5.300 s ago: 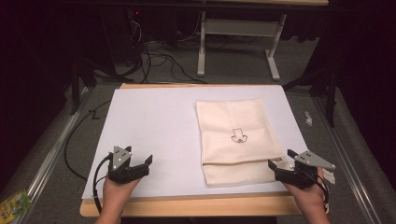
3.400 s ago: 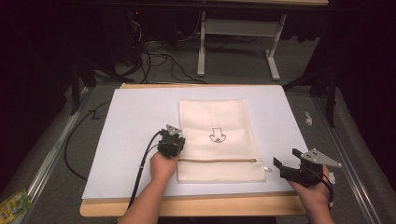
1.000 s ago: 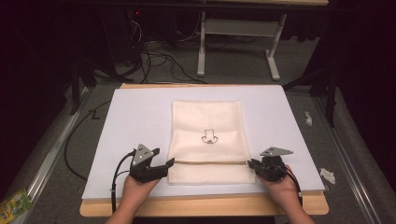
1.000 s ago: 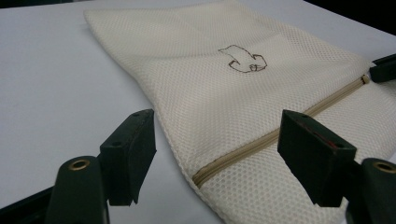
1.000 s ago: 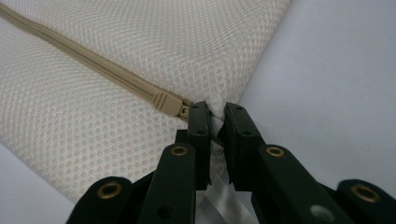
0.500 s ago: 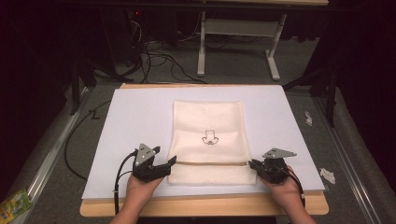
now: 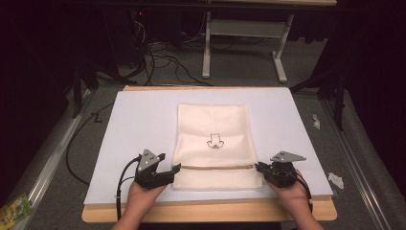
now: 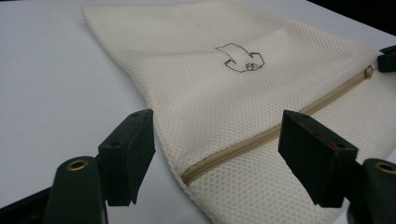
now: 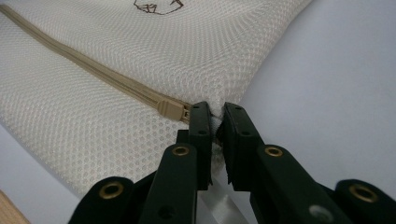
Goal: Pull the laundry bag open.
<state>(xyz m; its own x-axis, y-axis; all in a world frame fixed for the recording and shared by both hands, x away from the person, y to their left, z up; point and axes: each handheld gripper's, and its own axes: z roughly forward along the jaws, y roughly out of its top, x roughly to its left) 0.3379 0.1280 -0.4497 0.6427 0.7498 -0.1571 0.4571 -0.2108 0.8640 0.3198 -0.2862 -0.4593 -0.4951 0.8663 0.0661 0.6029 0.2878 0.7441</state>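
A cream mesh bag [image 7: 213, 143] with a small dark embroidered mark lies flat on the white mat [image 7: 134, 124], its tan zipper [image 7: 215, 166] running across near the front end. My left gripper [image 7: 176, 168] is open at the zipper's left end. In the left gripper view its jaws straddle the bag's edge [image 8: 233, 93] and the zipper [image 8: 261, 137] without pressing, having just closed a little. My right gripper [image 7: 258, 166] is shut on the bag's right edge [image 9: 116, 56], just beside the zipper slider [image 9: 173, 109].
The mat covers a wooden table whose front edge [image 7: 206, 211] shows beneath both hands. White scraps [image 7: 335, 179] lie on the grey floor at the right, a green packet [image 7: 14, 211] at bottom left. Cables and a table frame [image 7: 244, 28] stand behind.
Since the earliest frames the bag has been shifted from right of centre to the middle. Both grippers have come to the zipper's two ends. Over the last second nothing has visibly moved.
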